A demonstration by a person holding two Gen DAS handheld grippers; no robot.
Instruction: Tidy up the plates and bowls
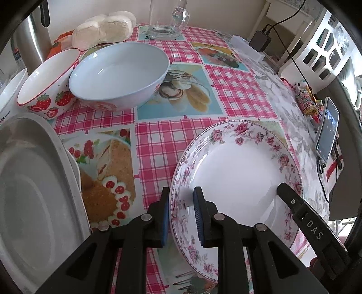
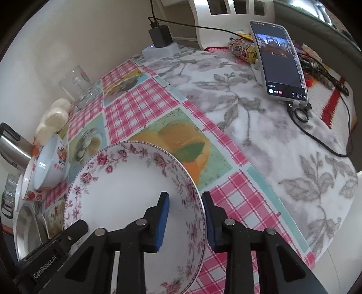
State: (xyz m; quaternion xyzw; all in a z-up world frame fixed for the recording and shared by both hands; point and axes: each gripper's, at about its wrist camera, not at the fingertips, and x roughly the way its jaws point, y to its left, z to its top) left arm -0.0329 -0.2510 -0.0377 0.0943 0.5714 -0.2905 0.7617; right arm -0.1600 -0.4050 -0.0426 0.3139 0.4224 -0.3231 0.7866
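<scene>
A white plate with a pink flower rim is held tilted above the checked tablecloth. My left gripper straddles its left rim, blue pads on both sides, seemingly closed on it. My right gripper straddles the plate's right rim the same way; its other finger shows in the left wrist view. A pale blue bowl leans on a strawberry bowl at the back left. A white oval dish lies at the left.
A glass mug, white buns and a steel kettle stand at the back. A phone on a stand, a charger with cables and a grey leaf-patterned cloth are on the right side.
</scene>
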